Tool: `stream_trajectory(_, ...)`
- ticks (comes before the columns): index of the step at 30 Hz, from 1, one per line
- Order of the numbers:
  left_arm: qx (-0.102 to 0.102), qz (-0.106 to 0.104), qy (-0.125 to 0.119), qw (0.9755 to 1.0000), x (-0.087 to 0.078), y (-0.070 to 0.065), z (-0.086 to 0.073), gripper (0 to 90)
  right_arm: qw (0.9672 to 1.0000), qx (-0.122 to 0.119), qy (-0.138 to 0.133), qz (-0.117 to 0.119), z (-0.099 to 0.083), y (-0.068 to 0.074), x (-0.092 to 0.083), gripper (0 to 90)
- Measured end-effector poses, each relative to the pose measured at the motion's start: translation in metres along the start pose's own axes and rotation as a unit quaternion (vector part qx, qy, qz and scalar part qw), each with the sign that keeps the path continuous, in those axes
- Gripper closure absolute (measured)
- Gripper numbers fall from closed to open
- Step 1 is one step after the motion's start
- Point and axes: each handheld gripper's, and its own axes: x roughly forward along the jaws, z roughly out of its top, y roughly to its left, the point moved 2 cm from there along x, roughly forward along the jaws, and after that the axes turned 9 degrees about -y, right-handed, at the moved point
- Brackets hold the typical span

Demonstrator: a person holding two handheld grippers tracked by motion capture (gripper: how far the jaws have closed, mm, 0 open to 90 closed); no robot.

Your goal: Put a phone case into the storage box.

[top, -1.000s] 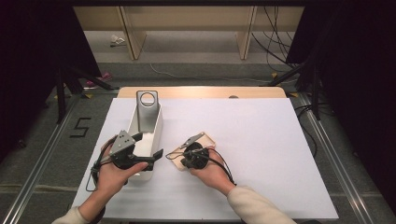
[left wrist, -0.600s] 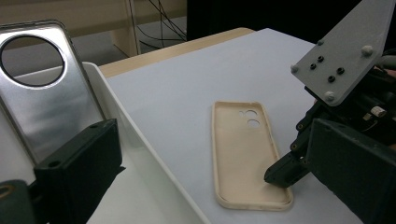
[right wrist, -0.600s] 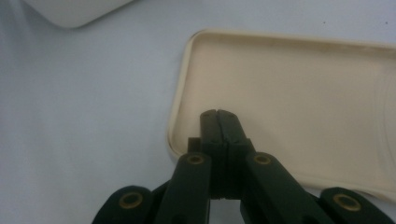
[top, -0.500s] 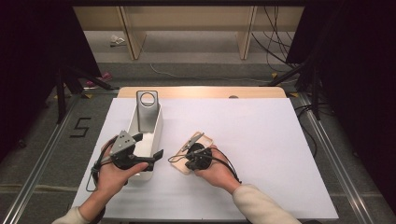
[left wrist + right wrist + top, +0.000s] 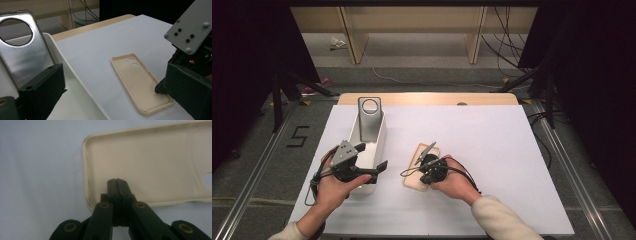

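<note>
A beige phone case lies open side up on the white table; it is also in the left gripper view and in the right gripper view. My right gripper is shut, and its closed tips rest inside the case near its near end, holding nothing. A silver phone case with a round hole stands upright in a white bin. My left gripper is open, with one jaw inside the bin and the other outside its right wall.
The white mat stretches to the right of the case. A wooden table edge runs along the back, with shelving legs and cables on the floor beyond. Dark curtains flank both sides.
My right gripper has shifted a little to the right and nearer the person, and the beige case under its tips has turned to lie straighter. The left gripper has stayed put.
</note>
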Motion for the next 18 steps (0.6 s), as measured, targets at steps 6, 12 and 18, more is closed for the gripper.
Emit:
stream_trajectory(6,0.001,-0.002,0.001,1.0000,0.001,-0.001,-0.001,3.0,1.0000,0.003,0.008,-0.003,-0.010,-0.008,-0.009,90.0)
stream_trajectory(12,0.002,-0.003,0.003,1.0000,0.001,-0.003,-0.001,3.1,0.9998,0.014,0.008,-0.009,-0.021,-0.015,-0.017,90.0)
stream_trajectory(18,0.003,-0.005,0.003,1.0000,0.001,-0.003,-0.002,3.2,0.9998,0.013,0.008,-0.010,-0.021,-0.014,-0.016,90.0)
